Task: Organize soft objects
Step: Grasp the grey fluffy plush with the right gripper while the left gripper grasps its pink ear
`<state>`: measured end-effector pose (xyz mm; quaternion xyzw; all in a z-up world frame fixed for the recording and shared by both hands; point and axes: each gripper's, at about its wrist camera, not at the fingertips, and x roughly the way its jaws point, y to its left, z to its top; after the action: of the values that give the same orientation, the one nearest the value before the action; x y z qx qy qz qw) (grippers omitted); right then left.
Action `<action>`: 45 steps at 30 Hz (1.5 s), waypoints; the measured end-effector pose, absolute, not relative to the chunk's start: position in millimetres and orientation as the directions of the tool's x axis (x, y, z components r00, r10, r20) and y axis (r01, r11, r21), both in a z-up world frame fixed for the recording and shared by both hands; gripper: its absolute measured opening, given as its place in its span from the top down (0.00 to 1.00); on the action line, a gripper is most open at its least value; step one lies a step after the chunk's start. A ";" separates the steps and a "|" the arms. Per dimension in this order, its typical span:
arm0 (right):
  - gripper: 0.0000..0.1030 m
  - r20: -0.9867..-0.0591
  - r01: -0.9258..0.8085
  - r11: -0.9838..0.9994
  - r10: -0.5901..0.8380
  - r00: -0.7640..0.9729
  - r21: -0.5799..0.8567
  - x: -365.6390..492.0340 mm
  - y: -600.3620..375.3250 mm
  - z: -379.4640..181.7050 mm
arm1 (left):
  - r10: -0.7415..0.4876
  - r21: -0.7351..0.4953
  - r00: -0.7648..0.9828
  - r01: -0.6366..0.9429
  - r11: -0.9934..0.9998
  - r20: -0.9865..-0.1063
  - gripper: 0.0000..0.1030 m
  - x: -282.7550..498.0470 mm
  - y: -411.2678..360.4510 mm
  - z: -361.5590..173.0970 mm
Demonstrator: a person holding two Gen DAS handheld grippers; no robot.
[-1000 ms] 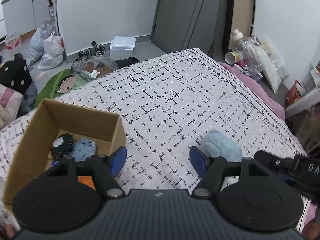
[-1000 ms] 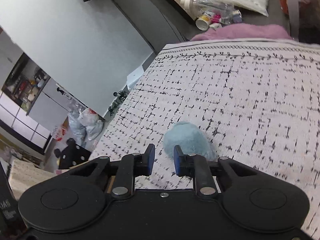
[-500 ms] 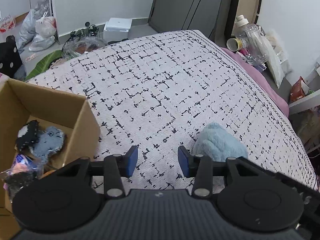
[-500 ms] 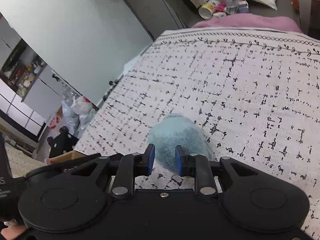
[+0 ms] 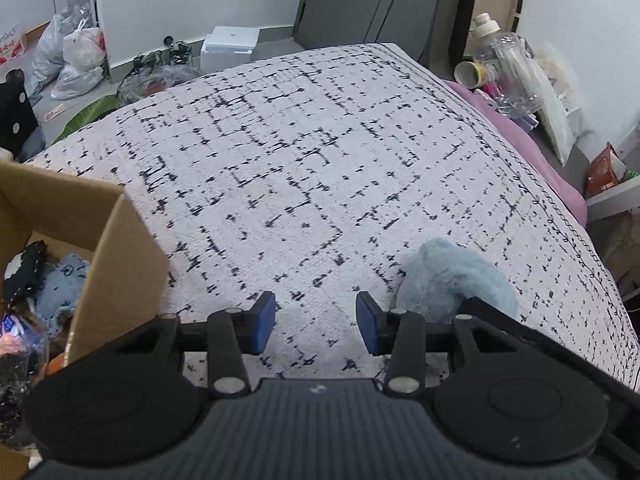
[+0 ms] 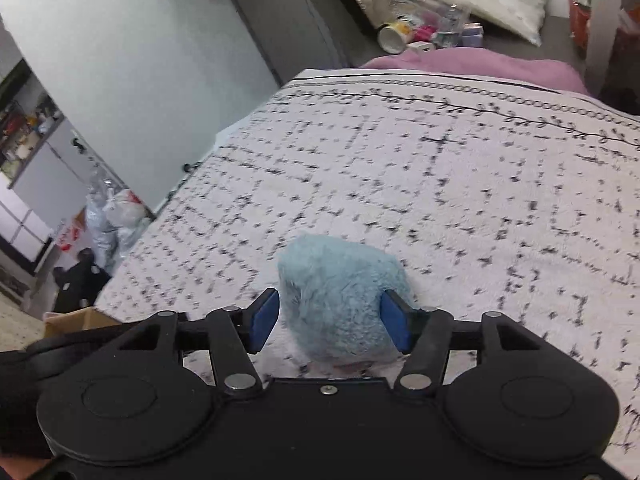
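One bed with a black-flecked white cover fills both views. One cardboard box at the left edge of the left wrist view holds several soft items; the right wrist view shows only its corner. One fluffy blue toy lies low in the frame between the spread fingers of the right gripper, not yet squeezed. The left gripper is released, holding nothing, the toy just right of it.
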<state>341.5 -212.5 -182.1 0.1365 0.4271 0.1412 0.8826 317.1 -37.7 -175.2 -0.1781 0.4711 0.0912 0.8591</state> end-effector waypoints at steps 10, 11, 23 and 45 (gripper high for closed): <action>0.79 -0.697 0.015 0.837 0.445 0.562 0.547 347.6 -254.3 -198.3 | -0.054 -0.244 0.573 -0.261 0.934 -0.818 0.58 324.5 -64.6 -159.2; 0.79 -0.693 0.026 0.825 0.457 0.558 0.564 347.0 -256.9 -199.8 | -0.057 -0.246 0.577 -0.256 0.935 -0.815 0.58 325.0 -67.0 -157.2; 0.81 -0.641 0.119 0.714 0.526 0.559 0.690 330.9 -286.4 -204.3 | -0.130 -0.288 0.592 -0.182 0.940 -0.796 0.58 323.4 -92.1 -141.9; 0.72 -0.665 0.245 0.654 0.532 0.523 0.716 323.4 -305.0 -218.7 | -0.168 -0.327 0.541 -0.213 0.921 -0.824 0.71 321.2 -111.7 -169.7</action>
<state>323.4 -305.0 -218.7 0.4055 0.4792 0.0930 0.7728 321.2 -111.7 -169.7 -0.1987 0.4788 0.0130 0.8550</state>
